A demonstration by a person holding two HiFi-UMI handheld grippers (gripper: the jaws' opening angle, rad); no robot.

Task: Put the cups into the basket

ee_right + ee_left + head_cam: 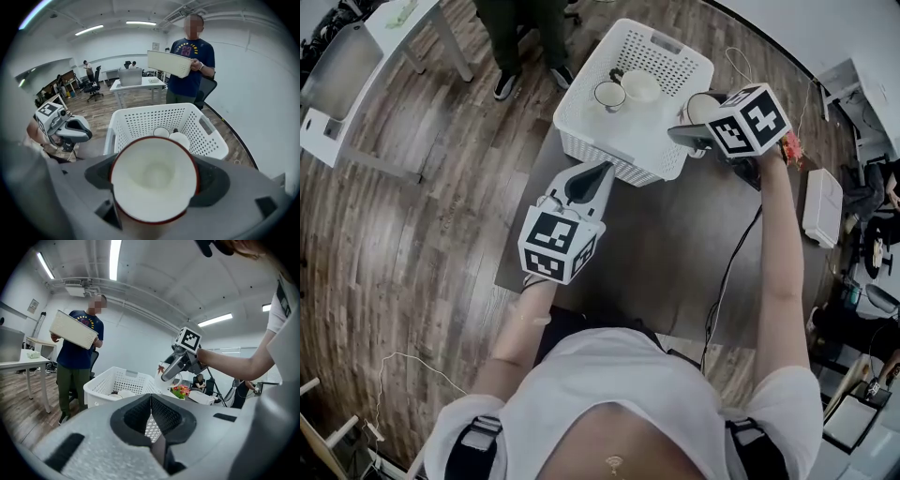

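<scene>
From the head view, our right claw [692, 139] is clamped on a white cup [703, 108], with the white basket [619, 155] just to its left. Our left claw [587, 183] is closed on nothing, the basket's near wall just ahead of its tips. Two other cups [609, 95] sit inside the basket.

In the left gripper view, we see the pads pressed together and empty, the basket ahead and the right claw up to the right.

In the right gripper view, the red-rimmed cup fills the jaws, mouth toward the camera, with the basket just beyond.
</scene>
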